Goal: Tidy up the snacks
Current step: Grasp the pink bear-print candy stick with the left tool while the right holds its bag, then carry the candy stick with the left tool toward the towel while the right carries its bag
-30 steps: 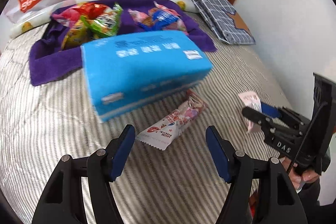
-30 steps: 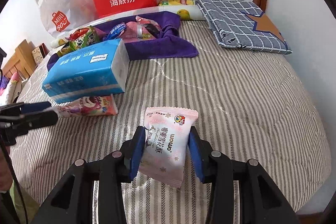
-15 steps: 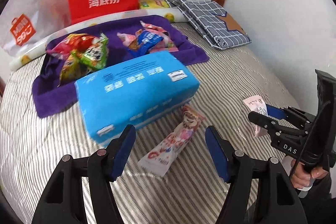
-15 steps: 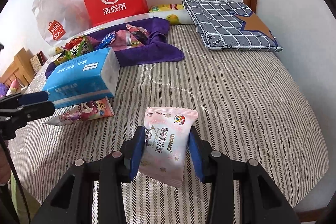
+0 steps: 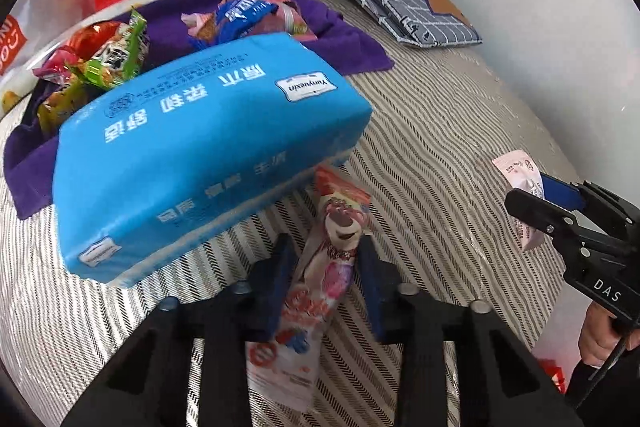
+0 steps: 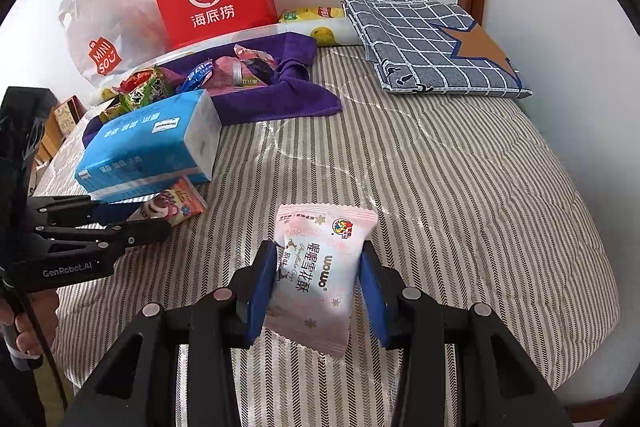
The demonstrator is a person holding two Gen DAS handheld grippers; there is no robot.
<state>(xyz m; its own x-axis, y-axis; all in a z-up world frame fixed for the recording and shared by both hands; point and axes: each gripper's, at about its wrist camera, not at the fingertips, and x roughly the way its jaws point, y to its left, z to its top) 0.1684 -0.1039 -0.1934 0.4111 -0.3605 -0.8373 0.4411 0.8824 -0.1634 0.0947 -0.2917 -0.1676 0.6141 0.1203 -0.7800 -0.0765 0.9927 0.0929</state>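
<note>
Two packets are being handled: your left claw point(image 5: 326, 281) is closing around the bear-print snack point(image 5: 320, 291) on the bed point(image 5: 440, 131), while your right claw point(image 6: 318, 281) is gripping the pink packet point(image 6: 320, 267). Next, you are likely carrying both to the purple cloth point(image 5: 348, 47).

Both wrist cameras look steeply down along their fingers toward the bed's point(image 6: 460, 179) headboard end, sharing the blue tissue pack point(image 5: 208, 151).

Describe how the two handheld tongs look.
Both tongs, left and right, are black plastic frames with blue pads and silver screws. From outside, one body reads "GenRobot.AI", the other "DAS"; thin black cables hang down.
</note>
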